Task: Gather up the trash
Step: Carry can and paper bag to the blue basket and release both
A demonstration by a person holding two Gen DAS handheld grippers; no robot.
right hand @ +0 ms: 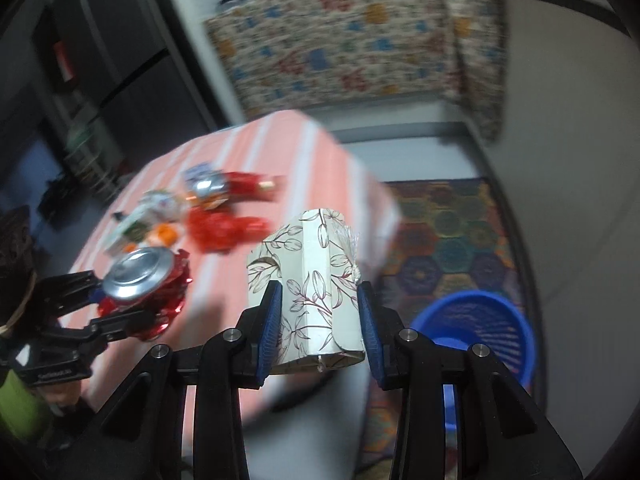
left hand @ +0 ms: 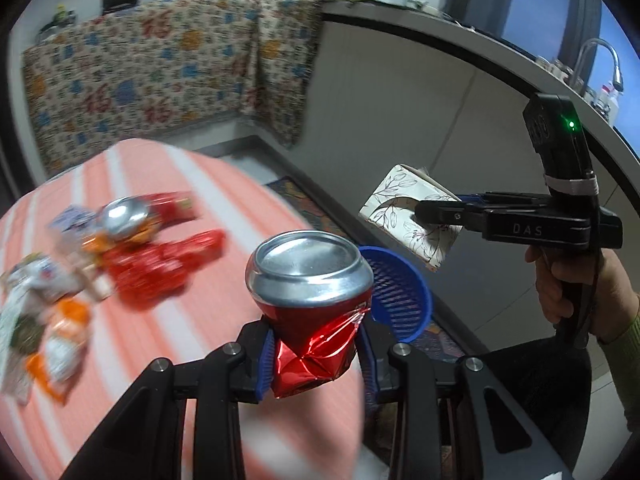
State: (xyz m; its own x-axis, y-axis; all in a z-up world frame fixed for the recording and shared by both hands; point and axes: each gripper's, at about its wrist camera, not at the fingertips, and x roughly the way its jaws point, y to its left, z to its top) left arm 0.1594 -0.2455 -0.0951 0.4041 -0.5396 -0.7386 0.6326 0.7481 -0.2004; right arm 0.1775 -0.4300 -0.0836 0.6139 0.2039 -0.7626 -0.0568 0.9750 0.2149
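Note:
My left gripper point(left hand: 316, 344) is shut on a crushed red drink can point(left hand: 312, 280), held over the near edge of the striped table point(left hand: 180, 168). My right gripper point(right hand: 320, 320) is shut on a cream carton with a leaf print point(right hand: 308, 272), its blue pads pressing both sides. In the left wrist view that carton point(left hand: 400, 200) hangs to the right, off the table. A blue plastic basket point(right hand: 480, 320) stands on the floor below it. More trash lies on the table: red wrappers point(left hand: 160, 268), a second can point(left hand: 124, 216) and snack packets point(left hand: 60, 340).
A patterned rug point(right hand: 448, 232) lies under the basket. Behind it runs a counter point(left hand: 440, 28) with a tap point(left hand: 600, 56), and a floral cloth point(left hand: 160, 72) hangs below pots. A dark fridge point(right hand: 100, 80) stands left of the table. A hand point(left hand: 568, 280) grips the right tool.

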